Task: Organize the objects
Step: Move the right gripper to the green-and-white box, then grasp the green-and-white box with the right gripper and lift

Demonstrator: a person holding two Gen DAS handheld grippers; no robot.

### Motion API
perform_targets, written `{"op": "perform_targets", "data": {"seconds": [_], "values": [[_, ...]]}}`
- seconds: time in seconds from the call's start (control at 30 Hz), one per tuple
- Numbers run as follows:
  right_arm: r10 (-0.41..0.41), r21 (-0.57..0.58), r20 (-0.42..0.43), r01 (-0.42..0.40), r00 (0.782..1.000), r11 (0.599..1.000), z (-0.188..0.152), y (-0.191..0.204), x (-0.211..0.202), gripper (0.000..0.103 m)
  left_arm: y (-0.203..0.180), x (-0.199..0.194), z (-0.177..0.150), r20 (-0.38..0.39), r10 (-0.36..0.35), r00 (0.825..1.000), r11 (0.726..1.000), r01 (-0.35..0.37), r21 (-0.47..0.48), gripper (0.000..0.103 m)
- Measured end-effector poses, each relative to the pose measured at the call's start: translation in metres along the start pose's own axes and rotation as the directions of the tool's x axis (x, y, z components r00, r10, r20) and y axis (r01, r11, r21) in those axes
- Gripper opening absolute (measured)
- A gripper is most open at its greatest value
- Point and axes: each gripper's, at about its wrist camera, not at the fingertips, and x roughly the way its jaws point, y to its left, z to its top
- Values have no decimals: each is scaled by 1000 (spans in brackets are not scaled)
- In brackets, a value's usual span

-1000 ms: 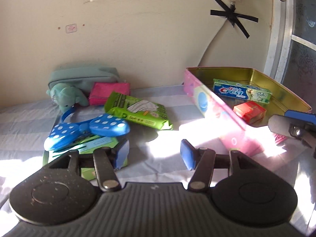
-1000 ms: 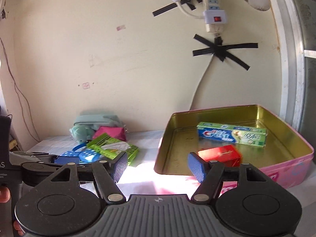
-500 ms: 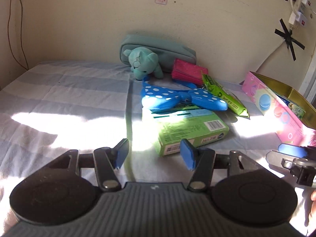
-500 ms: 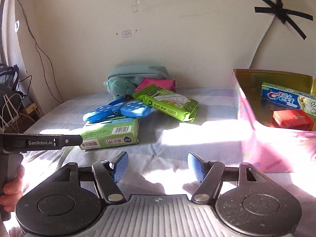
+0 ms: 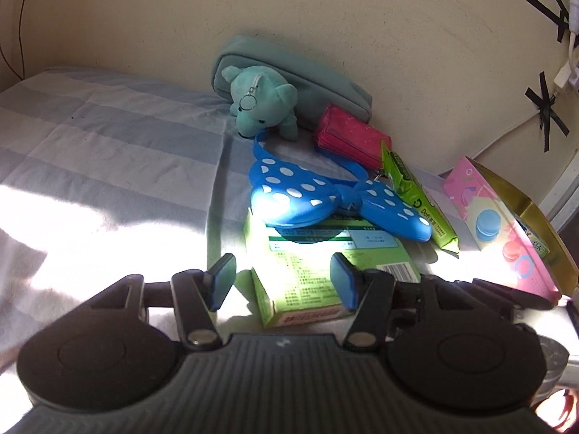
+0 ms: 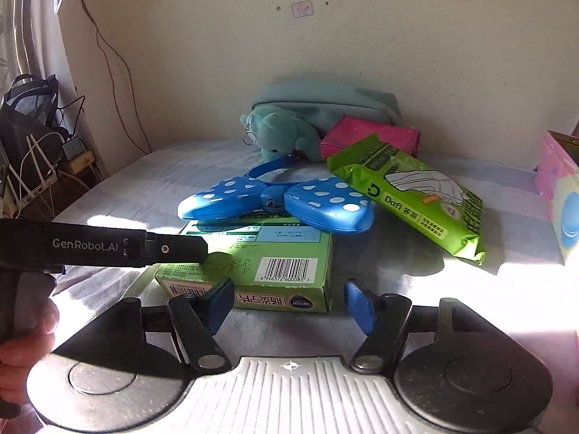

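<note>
A green box lies on the striped bed, with a blue polka-dot bow headband resting on its far end. My left gripper is open, its jaws on either side of the box's near end. My right gripper is open, just in front of the box's near face. A green wipes pack, a teal plush, a pink pouch and a teal case lie behind.
The pink tin with gold inside stands at the right; its edge shows in the right wrist view. The wall runs close behind the objects. The left gripper's body crosses the right wrist view at left. Cables and a router sit beyond the bed's left edge.
Both grippers swung left from the tin and closed in on the green box. The left gripper's jaws now straddle its near end; both stay open.
</note>
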Motion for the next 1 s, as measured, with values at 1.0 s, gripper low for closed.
{"op": "perform_targets", "data": {"seconds": [1.0], "values": [[-164,170,312,115,936,979,-35,-47,-180,45,-224,-66,-3,92,-254,963,917,209,340,48]]}}
